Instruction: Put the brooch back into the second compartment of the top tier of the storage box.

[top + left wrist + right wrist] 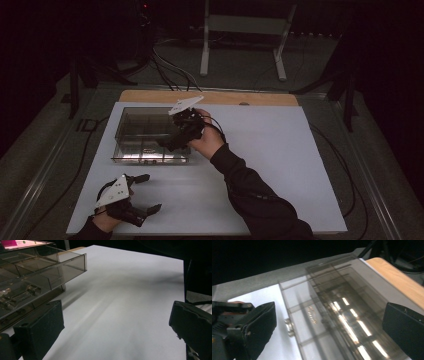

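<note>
Glossy clear-plastic box, matt tabletop

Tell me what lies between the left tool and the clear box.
Nothing but bare white table: in the high view, the left tool sits open just short of the clear compartment box, apart from it.

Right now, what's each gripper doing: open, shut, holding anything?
Left gripper: jaws open, holding nothing, near the table's front edge.
Right gripper: jaws open, holding nothing, over the clear compartment box.

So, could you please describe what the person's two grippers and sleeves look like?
Both the left gripper and the right gripper are black, with blocky black jaws, and each carries a pale three-cornered plate on top. Black cables trail from each. The person wears dark long sleeves.
</note>
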`<state>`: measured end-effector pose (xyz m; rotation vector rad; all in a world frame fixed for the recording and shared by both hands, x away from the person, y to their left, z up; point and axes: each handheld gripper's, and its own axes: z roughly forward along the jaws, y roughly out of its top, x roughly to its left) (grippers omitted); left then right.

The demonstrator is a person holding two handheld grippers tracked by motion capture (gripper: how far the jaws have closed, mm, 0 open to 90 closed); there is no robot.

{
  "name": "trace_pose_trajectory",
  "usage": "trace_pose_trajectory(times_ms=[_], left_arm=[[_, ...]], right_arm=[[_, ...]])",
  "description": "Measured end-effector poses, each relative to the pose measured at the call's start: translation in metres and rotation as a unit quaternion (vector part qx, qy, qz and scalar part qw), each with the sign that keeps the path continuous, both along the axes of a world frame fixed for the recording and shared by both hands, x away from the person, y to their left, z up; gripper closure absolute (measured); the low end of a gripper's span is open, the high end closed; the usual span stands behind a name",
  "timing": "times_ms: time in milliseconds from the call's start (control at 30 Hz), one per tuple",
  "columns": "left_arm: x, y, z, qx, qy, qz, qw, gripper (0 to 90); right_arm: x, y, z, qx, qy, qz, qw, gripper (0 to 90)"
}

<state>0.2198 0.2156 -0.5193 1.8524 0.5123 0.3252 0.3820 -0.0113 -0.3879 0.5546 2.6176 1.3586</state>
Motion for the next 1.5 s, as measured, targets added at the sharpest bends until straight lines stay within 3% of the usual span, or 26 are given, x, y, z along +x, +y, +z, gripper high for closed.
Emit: trace_pose_trajectory(times_ms=[433, 967, 1133, 1267, 1500], left_arm=[[0.001, -0.001, 0.0, 0.0, 0.002, -0.001, 1.0, 0.6], [0.001, -0.001, 0.0, 0.002, 0.001, -0.001, 1.0, 0.6], [0.001, -0.001, 0.0, 0.003, 0.001, -0.002, 1.0, 0.6], [0.001, -0.001, 0.0, 0.001, 0.0, 0.0, 1.0, 0.6], [0.001, -0.001, 0.0, 0.003, -0.001, -0.003, 1.0, 0.6]], right_arm=[[0.003, -0.059, 0.01, 0.019, -0.019, -0.04, 0.9989, 0.0], [-0.011, -0.112, -0.001, 0.025, -0.026, -0.067, 0.9971, 0.0], [-0.016, -0.127, -0.008, 0.029, -0.029, -0.071, 0.9966, 0.0], [-0.022, -0.14, -0.023, 0.019, -0.027, -0.075, 0.9966, 0.0], [-0.027, -0.161, -0.05, 0.024, -0.007, -0.084, 0.9961, 0.0]])
